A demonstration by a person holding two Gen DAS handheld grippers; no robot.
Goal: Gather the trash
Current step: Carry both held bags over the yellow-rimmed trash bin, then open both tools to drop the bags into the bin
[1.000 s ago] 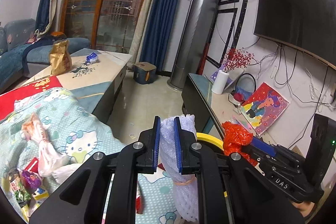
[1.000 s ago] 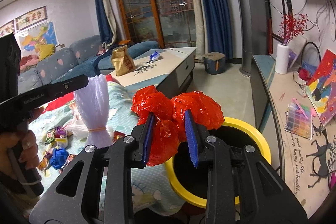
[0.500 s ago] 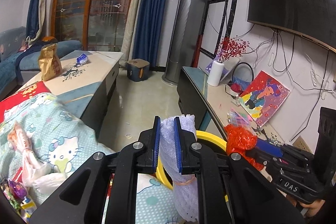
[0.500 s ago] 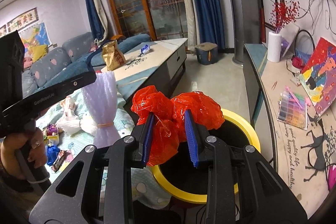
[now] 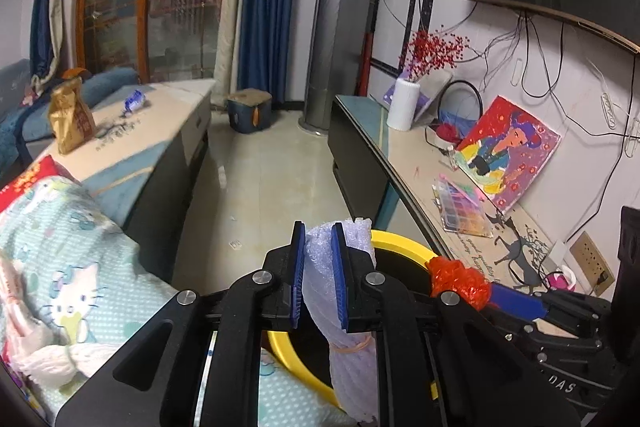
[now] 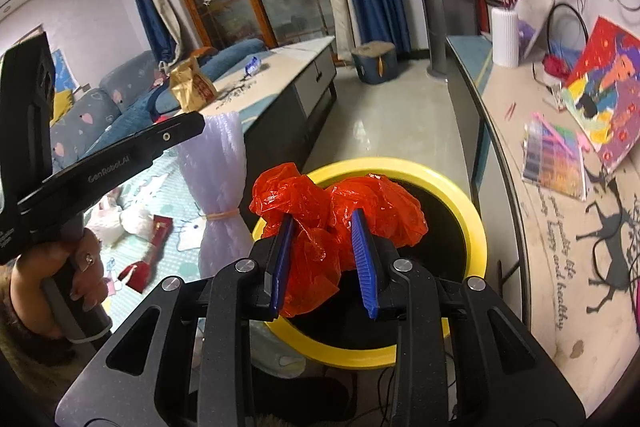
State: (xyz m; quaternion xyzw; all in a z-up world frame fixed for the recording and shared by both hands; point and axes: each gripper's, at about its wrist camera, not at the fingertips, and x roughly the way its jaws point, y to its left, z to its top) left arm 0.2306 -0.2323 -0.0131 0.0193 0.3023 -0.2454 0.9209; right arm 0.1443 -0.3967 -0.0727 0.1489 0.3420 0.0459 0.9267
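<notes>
Trash was held above the yellow bin (image 6: 472, 223): a red bag (image 6: 340, 211) clamped in the right gripper (image 6: 320, 263), a foam bundle (image 5: 348, 331) in the left gripper (image 5: 319, 279). Release over the bin seemed next.

The left gripper (image 5: 319, 279) squeezes a white foam roll (image 5: 347, 323) at the bottom middle. Just behind it sits a yellow bin (image 5: 400, 241). At the lower right, the right gripper (image 5: 500, 301) holds red plastic (image 5: 458, 281). A painting (image 5: 508, 153) leans at right.
</notes>
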